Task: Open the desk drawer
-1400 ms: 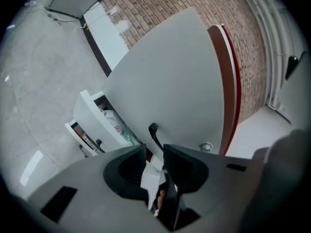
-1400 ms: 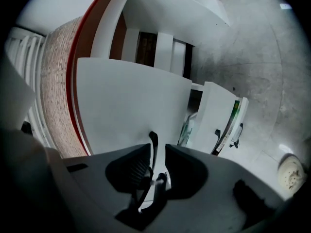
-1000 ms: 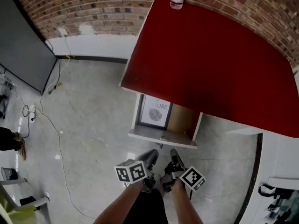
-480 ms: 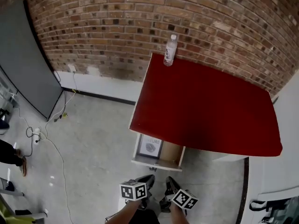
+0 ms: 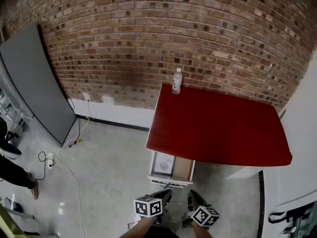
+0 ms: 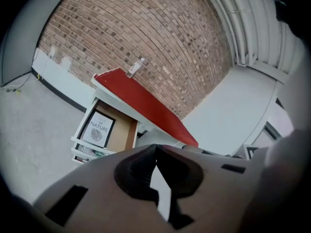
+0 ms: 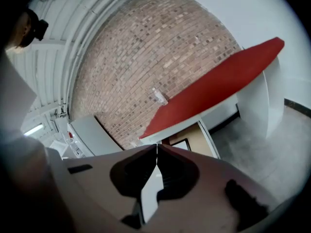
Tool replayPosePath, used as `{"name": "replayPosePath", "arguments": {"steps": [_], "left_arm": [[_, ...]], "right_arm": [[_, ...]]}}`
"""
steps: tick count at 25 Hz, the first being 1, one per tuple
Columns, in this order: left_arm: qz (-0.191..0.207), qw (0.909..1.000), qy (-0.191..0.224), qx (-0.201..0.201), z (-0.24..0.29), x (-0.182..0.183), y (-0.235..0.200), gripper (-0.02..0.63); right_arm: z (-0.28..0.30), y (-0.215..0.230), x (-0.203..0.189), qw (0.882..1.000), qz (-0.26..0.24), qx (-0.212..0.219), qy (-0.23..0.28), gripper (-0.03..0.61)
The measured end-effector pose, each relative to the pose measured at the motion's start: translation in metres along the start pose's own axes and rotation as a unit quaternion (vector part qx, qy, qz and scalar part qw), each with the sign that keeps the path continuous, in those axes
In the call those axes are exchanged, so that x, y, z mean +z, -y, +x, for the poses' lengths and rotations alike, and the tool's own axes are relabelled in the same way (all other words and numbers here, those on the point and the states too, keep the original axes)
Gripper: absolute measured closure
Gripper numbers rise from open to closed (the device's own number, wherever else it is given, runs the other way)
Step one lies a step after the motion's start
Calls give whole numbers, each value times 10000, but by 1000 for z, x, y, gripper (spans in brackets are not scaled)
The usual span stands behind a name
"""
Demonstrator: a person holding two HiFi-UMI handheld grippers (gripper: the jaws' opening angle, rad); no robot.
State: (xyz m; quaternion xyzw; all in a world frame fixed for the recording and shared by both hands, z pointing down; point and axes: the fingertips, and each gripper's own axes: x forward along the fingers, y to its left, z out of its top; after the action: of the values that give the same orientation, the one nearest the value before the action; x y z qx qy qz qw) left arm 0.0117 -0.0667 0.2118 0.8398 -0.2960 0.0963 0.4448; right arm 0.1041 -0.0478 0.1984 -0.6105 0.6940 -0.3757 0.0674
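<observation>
A: What was seen around the desk [image 5: 218,128]?

B: A brick wall [image 5: 148,33] was seen behind the desk. A pale floor [image 5: 109,172] was spread in front of it and to its left. A grey panel [image 5: 34,83] was leaned against the wall, well to the left of the desk. The desk itself was topped in red and was set with its back edge to the wall.

A: And where was the drawer [image 5: 171,181] found?

B: It was found under the desk's near left corner. It was drawn out past the red top toward the grippers, so that its inside was open to view. A framed print [image 5: 164,163] was laid flat in its left part, and a brown bottom was seen beside the print.

A: How were the grippers held?

B: The left gripper [image 5: 166,194] and the right gripper [image 5: 193,196] were held side by side in front of the desk, apart from the drawer's front. The jaws of each were seen closed tip to tip, and nothing was gripped between them.

A: Was anything stood on the desk?

B: A bottle [image 5: 177,81] was stood upright at the desk's far left corner, by the wall.
</observation>
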Motion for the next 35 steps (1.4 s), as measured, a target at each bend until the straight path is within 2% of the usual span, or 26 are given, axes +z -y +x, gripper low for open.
{"name": "replayPosePath", "arguments": {"steps": [2,4,6,9,11,13,16,23,35], "left_arm": [[348,9993,100,-65,-16,8,24,603],[863,9959,225,-138,-34,17,48,603],[1339,9897,389,-329,-51,29,75,603],[1825,9789,648,-650,-75,44,117,603],[2167,9695,856,-767,-89,55,139,603],[2576,9568,1067,-818,-99,64,156,603],[2989,9430,1199,-840,-105,60,171,603],[3009,9422,1205,-851,-106,39,182,603],[2812,9493,1203,-719,-111,26,174,603]], "right_arm": [[-20,-24,29,9984,-451,130,321,565],[-39,-53,50,9947,-821,350,517,565],[-57,-80,60,9901,-1083,630,633,565],[-89,-112,74,9811,-1369,984,944,565],[-105,-126,83,9749,-1586,1005,1195,565],[-113,-131,91,9700,-1814,847,1380,565],[-125,-132,96,9687,-1760,681,1615,566],[-138,-132,82,9730,-1656,616,1484,566],[-142,-140,64,9765,-1601,721,1250,566]]}}
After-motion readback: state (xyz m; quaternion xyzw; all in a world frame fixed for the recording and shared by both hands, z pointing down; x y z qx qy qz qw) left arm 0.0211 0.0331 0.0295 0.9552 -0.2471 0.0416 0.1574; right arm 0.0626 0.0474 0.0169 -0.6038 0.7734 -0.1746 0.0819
